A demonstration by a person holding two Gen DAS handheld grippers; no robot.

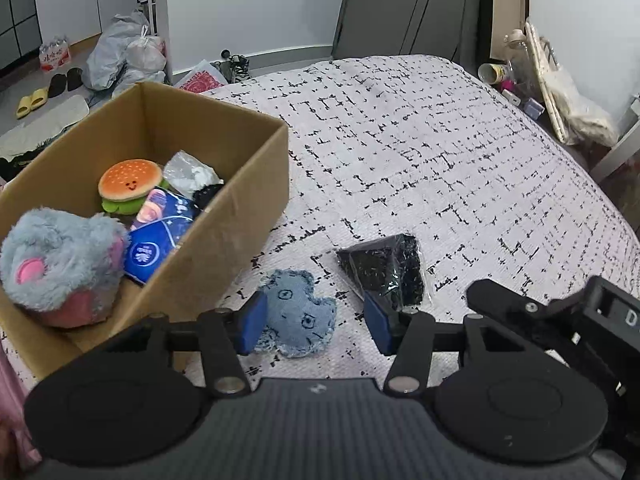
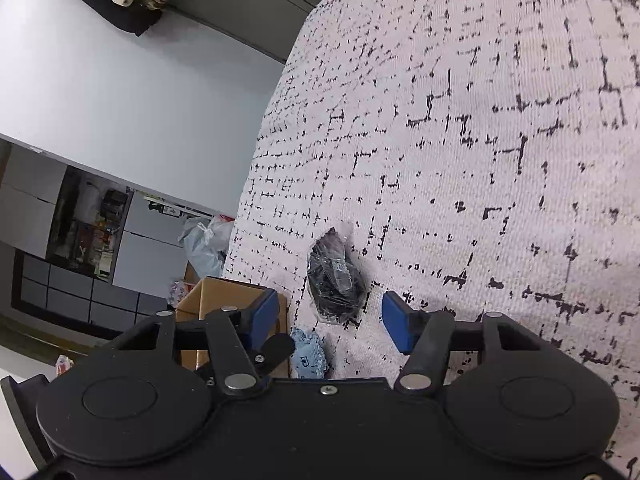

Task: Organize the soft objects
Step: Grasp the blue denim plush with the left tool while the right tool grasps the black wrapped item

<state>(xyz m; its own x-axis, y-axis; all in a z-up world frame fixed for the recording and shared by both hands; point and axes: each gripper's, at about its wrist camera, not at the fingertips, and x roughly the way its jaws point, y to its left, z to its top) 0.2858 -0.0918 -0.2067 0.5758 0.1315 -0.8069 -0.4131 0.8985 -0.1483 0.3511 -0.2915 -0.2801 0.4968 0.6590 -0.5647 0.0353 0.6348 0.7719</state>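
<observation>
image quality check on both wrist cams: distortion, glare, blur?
Left wrist: strong fisheye bend at the edges, even soft light, sharp on the denim patch. Right wrist: view rolled sideways, same bend, glare on the wrapped black bundle, cardboard box partly hidden.

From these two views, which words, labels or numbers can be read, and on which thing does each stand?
"D": a white letter, cut off at the frame edge, on the right gripper body.
Blue packet in the cardboard box: white logo, too blurred to read.
Red-and-white water bottle pack on the floor: print too small.
</observation>
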